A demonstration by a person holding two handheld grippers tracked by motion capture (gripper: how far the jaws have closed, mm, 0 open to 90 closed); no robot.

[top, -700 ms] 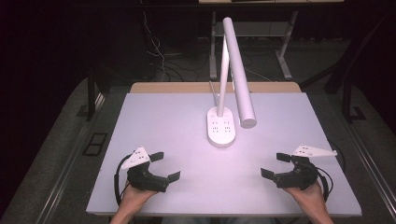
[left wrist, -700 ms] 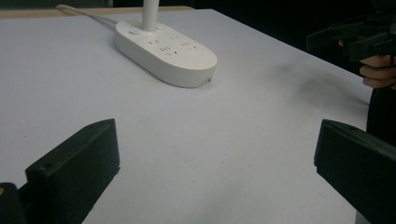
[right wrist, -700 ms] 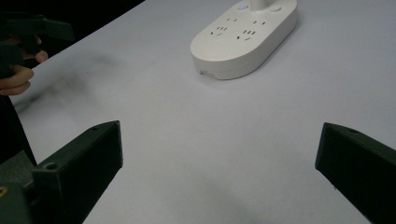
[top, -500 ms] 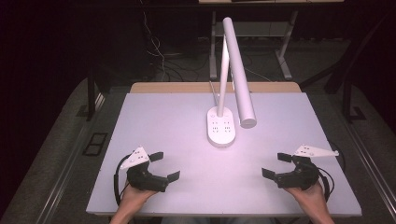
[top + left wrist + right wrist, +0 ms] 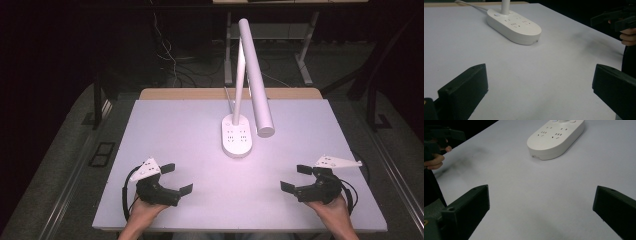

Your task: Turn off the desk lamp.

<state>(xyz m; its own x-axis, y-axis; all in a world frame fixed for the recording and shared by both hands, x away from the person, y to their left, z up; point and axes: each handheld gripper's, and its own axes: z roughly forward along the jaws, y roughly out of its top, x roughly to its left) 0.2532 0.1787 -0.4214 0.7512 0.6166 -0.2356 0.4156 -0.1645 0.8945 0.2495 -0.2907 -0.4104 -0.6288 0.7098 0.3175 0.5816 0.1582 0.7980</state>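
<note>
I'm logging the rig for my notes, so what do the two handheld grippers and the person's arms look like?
Both the left gripper and the right gripper are black, each with two blocky jaws, a pale three-cornered plate on top and a dark trailing cable. The forearms are bare, with no sleeves in view.

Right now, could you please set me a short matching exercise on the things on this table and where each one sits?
Things:
1. lamp base
2. left gripper
3. right gripper
4. lamp head

Places or states:
A. near right of the table, fingers open
B. slanting above the table
C. near left of the table, fingers open
D. flat at mid-table, sockets on top

Pairs: 1-D, 2-C, 3-A, 4-B
</note>
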